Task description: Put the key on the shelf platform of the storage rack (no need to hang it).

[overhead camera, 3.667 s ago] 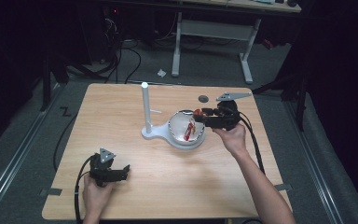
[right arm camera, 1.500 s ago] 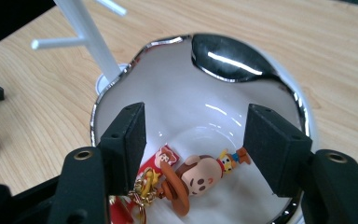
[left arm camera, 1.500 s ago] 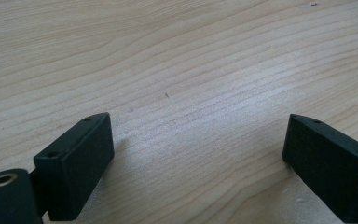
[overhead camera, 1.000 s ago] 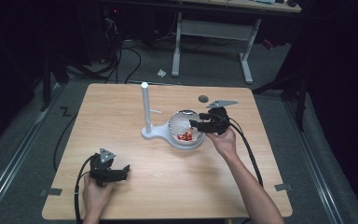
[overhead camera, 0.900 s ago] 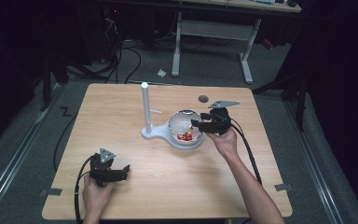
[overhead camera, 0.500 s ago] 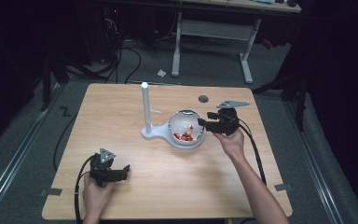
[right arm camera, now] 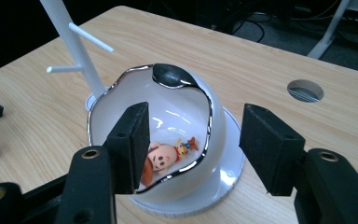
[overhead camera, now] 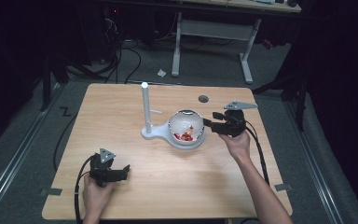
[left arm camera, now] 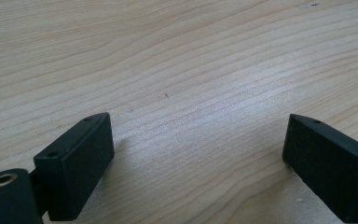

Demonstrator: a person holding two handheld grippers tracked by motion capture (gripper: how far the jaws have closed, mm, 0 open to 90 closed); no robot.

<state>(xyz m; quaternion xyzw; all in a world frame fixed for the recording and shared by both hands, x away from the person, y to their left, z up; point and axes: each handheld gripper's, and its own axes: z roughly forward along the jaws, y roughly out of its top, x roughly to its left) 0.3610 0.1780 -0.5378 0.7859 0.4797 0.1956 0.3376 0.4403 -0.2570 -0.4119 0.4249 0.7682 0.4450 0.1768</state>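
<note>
A white egg-shaped shell with a chrome rim sits on the round base of a white stand at mid-table. A small cartoon toy figure lies inside it, seen as a red-orange spot from above. My right gripper hovers just right of the shell, open, its jaws either side of the shell's near rim without touching it. My left gripper rests near the front left of the table, open, with bare wood between its jaws.
The stand's thin post carries two short pegs. A round cable hole lies behind the shell. The table's front edge is close to the left hand. A desk frame and cables stand on the floor beyond.
The right gripper was over the shell with the red toy; the toy now lies inside, and the gripper has drawn back to the right, open. The left gripper has stayed put.
</note>
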